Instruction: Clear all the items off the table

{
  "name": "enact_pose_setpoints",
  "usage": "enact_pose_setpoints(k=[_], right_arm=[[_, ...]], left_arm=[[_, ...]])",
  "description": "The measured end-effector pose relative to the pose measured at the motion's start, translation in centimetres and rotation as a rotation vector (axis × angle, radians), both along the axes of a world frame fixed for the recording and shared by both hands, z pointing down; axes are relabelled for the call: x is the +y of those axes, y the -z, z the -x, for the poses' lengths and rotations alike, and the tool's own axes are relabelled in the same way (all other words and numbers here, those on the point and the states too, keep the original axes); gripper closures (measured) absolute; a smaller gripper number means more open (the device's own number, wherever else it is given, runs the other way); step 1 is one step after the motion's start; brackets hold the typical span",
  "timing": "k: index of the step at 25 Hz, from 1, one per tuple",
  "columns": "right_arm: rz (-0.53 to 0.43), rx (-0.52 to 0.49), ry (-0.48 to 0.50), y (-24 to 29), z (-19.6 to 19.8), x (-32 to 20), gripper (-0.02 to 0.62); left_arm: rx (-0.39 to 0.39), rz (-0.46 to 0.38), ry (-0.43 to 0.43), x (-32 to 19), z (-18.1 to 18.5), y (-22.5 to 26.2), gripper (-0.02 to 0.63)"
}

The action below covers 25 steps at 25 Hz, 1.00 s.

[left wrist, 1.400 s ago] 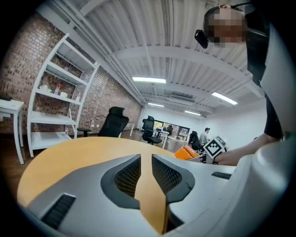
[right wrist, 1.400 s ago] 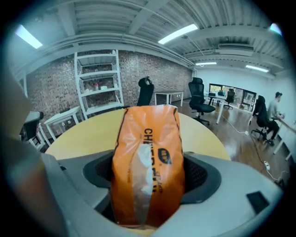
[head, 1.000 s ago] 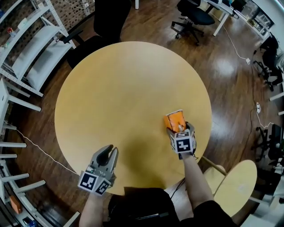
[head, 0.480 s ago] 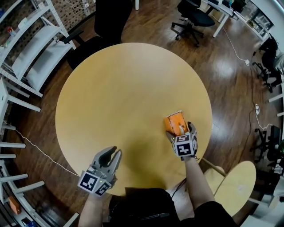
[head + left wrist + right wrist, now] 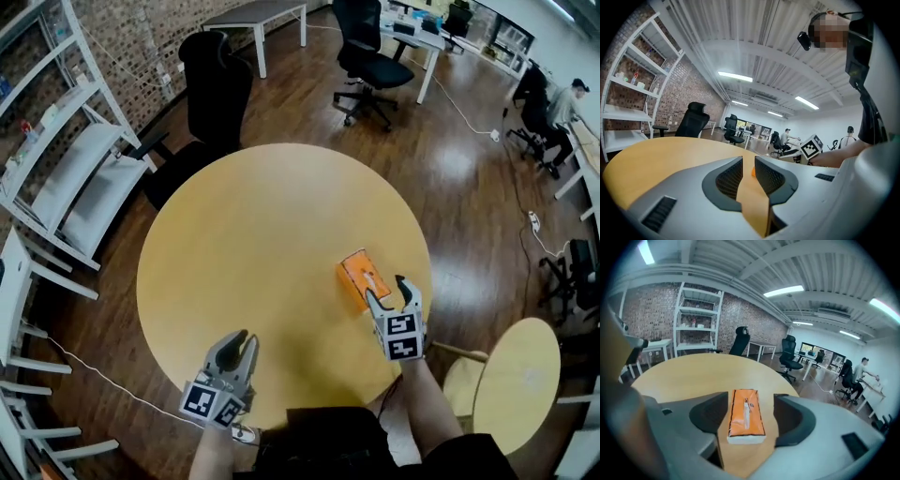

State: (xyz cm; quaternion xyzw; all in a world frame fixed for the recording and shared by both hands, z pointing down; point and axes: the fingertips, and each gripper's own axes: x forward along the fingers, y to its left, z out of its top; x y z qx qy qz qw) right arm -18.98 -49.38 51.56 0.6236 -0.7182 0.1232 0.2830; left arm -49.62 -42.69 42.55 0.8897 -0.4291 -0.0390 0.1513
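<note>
Round wooden tabletop (image 5: 253, 234) carries an orange tissue pack (image 5: 361, 277) near its right edge. Its long axis lines up with the right hand-held gripper (image 5: 392, 291), whose parted jaws have just been closing without touching it. The left hand-held gripper (image 5: 236, 342) is nearly closed and empty.

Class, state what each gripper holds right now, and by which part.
Nothing is held. The right gripper, jaws just closing yet apart, touches nothing: the orange tissue box lies free on the table before it. The left gripper is empty.

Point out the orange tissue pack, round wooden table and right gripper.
Orange tissue pack (image 5: 746, 417): right gripper view, top face.
Round wooden table (image 5: 244, 234): head view, bare top.
Right gripper (image 5: 385, 288): head view, between fingertips.
</note>
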Motion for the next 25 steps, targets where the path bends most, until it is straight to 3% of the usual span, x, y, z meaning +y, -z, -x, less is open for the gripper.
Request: enact_pose_setpoints(k=[1,5,7,12,16,20,22,25], right_arm=[[-0.033,-0.005,-0.023,1.5,-0.5,1.1,0.313],[-0.196,0.003,-0.11,7.8,-1.7,6.8,0.584],[-0.253,0.003,-0.151,10.0,-2.2,10.1,0.592],[-0.354,0.049,-0.262,13.4,-3.5,18.9,0.594],[-0.421,-0.045,-0.342,16.0,-4.0,26.3,0.594],[-0.589,-0.111,-0.395,19.5,-4.7,32.4,0.594],[-0.654,-0.097,-0.406,20.7,-5.0,34.2,0.594],[-0.679,-0.103,-0.415,21.5,-5.3,36.1,0.594]], left_arm=[[0.011,-0.011,-0.012,0.5,-0.1,0.6,0.526],[0.01,-0.067,-0.062,3.4,0.0,3.0,0.526],[0.007,-0.112,-0.089,5.0,-0.3,4.4,0.526],[0.016,-0.318,-0.198,9.6,-3.0,9.0,0.526],[0.111,-0.254,-0.298,13.0,-5.0,10.1,0.526],[0.23,-0.261,-0.34,15.3,-5.5,11.1,0.549],[0.246,-0.291,-0.34,16.1,-5.7,11.6,0.565],[0.235,-0.299,-0.326,16.7,-6.2,11.7,0.575]])
